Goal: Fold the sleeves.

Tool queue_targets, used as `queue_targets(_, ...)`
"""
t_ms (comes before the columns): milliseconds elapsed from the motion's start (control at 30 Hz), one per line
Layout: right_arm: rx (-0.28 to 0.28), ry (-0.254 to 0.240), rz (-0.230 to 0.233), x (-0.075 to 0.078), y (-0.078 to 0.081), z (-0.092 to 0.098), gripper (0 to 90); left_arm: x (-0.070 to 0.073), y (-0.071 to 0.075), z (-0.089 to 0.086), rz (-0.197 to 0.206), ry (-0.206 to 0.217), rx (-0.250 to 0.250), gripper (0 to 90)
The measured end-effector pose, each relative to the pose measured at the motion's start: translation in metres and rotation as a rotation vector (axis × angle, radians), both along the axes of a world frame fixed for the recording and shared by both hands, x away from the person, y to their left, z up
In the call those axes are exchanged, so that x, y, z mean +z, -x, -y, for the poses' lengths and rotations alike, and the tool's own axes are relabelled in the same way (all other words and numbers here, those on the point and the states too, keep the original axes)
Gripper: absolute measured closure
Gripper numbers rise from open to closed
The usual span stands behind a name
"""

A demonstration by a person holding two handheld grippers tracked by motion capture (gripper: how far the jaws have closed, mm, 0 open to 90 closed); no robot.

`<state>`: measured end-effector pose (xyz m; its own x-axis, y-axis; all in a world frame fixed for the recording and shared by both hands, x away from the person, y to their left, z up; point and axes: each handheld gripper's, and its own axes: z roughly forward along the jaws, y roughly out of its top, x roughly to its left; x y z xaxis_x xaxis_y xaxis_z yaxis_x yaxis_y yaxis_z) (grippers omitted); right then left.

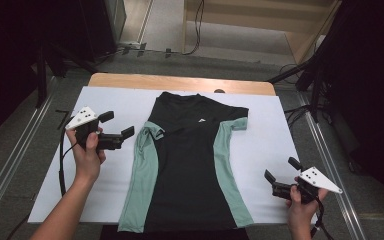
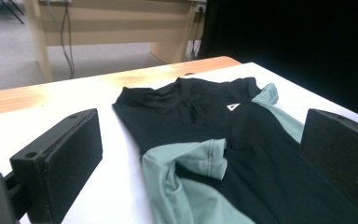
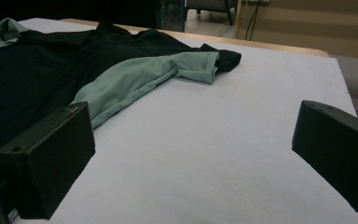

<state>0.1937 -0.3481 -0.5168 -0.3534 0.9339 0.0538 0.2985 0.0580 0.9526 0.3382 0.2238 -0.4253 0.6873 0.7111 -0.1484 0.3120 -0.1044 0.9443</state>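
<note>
Centrally, a black shirt with green side panels (image 1: 190,160) lies flat on the white sheet (image 1: 270,145), collar toward the far edge. Left gripper (image 1: 116,127), jaws wide with nothing between them, hovers just beside the shirt's folded left sleeve (image 2: 200,158). Right gripper (image 1: 280,172), jaws likewise wide and empty, stands near the shirt's lower right hem, apart from the cloth.

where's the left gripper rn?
In the high view the left gripper sits at the table's left, jaws open, just off the shirt's folded green sleeve, over the white sheet.
</note>
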Motion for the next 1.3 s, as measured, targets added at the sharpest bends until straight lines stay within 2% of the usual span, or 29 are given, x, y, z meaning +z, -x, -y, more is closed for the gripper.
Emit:
queue_targets(100,0.003,0.001,0.000,0.001,0.000,-0.001,0.0,-0.004,0.007,-0.006,0.009,-0.006,0.024,0.0)
queue_targets(300,0.008,0.006,-0.004,0.004,-0.001,-0.003,0.0,-0.007,0.019,-0.016,0.020,-0.009,0.033,0.0)
queue_targets(533,0.024,0.005,-0.002,0.010,-0.002,-0.008,0.0,-0.017,0.032,-0.028,0.014,-0.015,0.049,0.0)
queue_targets(667,0.043,-0.019,0.016,0.017,-0.001,-0.008,0.0,-0.023,0.039,-0.035,0.008,-0.012,0.061,0.0)
queue_targets(767,0.044,-0.037,0.024,0.024,-0.001,-0.006,0.0,-0.028,0.045,-0.040,0.007,-0.027,0.065,0.0)
queue_targets(833,0.042,-0.042,0.019,0.026,-0.002,-0.007,0.0,-0.033,0.048,-0.044,0.001,-0.026,0.066,0.0)
queue_targets(1067,0.058,-0.027,0.005,0.032,-0.012,-0.015,0.0,-0.043,0.059,-0.053,-0.010,-0.018,0.079,0.0)
queue_targets(1300,0.084,-0.020,0.010,0.040,-0.022,-0.024,0.0,-0.050,0.068,-0.057,-0.016,-0.038,0.079,0.0)
